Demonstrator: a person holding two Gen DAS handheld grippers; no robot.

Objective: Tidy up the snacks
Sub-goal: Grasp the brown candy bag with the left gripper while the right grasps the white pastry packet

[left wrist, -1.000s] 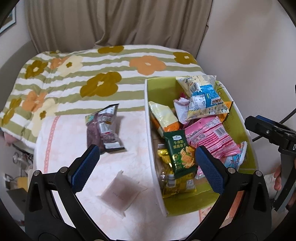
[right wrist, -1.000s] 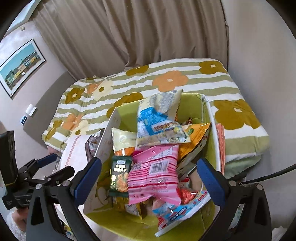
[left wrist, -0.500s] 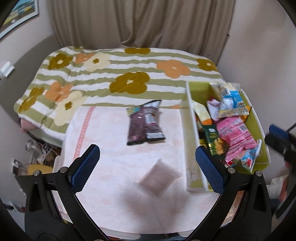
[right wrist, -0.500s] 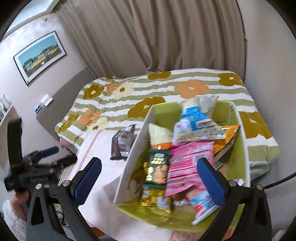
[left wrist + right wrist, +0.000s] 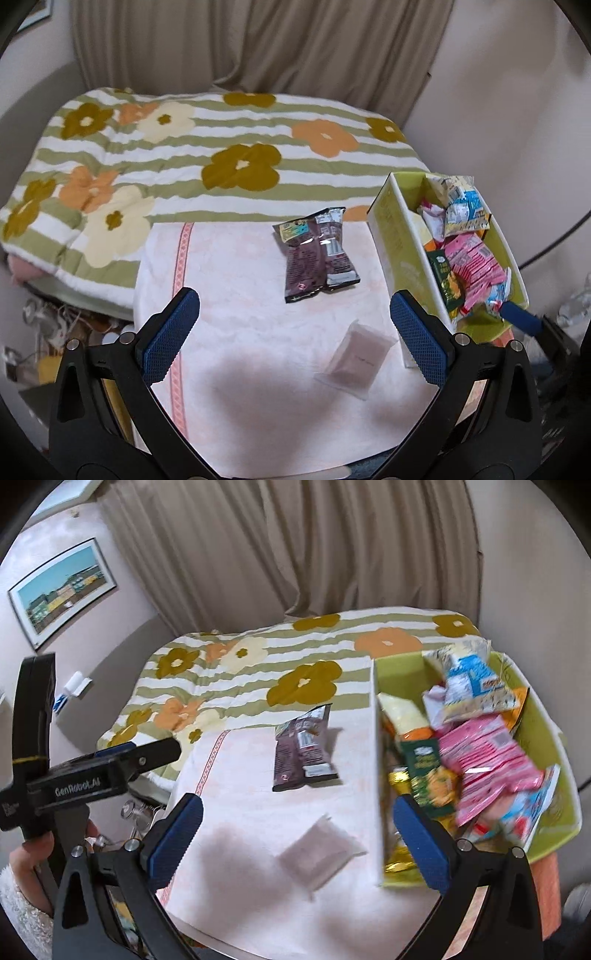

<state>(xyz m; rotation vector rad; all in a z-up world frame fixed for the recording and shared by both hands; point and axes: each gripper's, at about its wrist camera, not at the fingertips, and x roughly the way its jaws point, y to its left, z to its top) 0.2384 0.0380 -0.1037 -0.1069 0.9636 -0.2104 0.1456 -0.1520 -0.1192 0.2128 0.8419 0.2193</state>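
Snacks mostly fill my lime-green cardboard box (image 5: 397, 236); a dark purple foil packet (image 5: 317, 254) and a small frosted pink pouch (image 5: 356, 358) remain on the pink-clothed tabletop (image 5: 229, 295). Left tool (image 5: 295, 334) and right tool (image 5: 299, 843) are spread, empty.

The room is lit softly and evenly, a dull indoor light with closed curtains (image 5: 258, 40) letting little through. A broad soft shadow (image 5: 266, 391) lies on the pale cloth near the table's near edge, and a second one (image 5: 236, 849) shows in the right wrist view. The dark snack bag (image 5: 317, 254) catches small white glints on its foil. The left wrist view is fairly sharp at the centre. The right wrist view is smeared: the snacks in the green box (image 5: 554, 834) and the clear packet (image 5: 317, 856) are blurred. Both views bend strongly toward black rounded corners, curving the bed (image 5: 184, 147) and walls.
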